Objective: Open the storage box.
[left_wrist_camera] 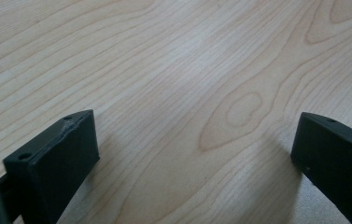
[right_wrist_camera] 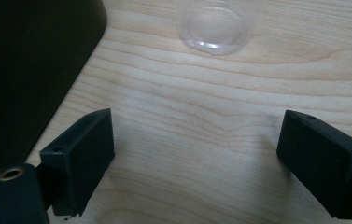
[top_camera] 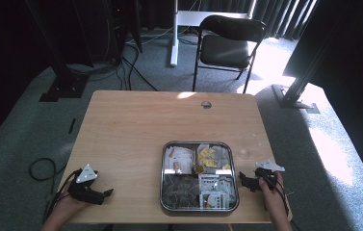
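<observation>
No writing or brand can be read anywhere; the printed packets in the tray (top_camera: 162,166) are too small and blurred to make out. The tray, metal with rounded corners, sits in the lower middle of the high view on the wooden surface (top_camera: 136,125), and holds white packets, yellow pieces and dark heaps whose nature cannot be told.

The left gripper (top_camera: 103,194) lies at the lower left of the high view, well apart from the tray, with its jaws spread and nothing between them. The left gripper view confirms this, with only bare wood grain between the two black jaws (left_wrist_camera: 190,154).

The right gripper (top_camera: 244,179) is at the lower right of the high view, just beside the tray's right edge, released and holding nothing. In the right gripper view its jaws (right_wrist_camera: 197,156) stand wide over bare wood, a dark mass cut off at the upper left is probably the tray's wall, and a clear plastic cup (right_wrist_camera: 216,25) stands at the top edge, partly cut off. In the high view that cup (top_camera: 243,154) is only a faint ring near the tray's right side.

A black folding chair (top_camera: 227,45) stands beyond the surface at the top.
</observation>
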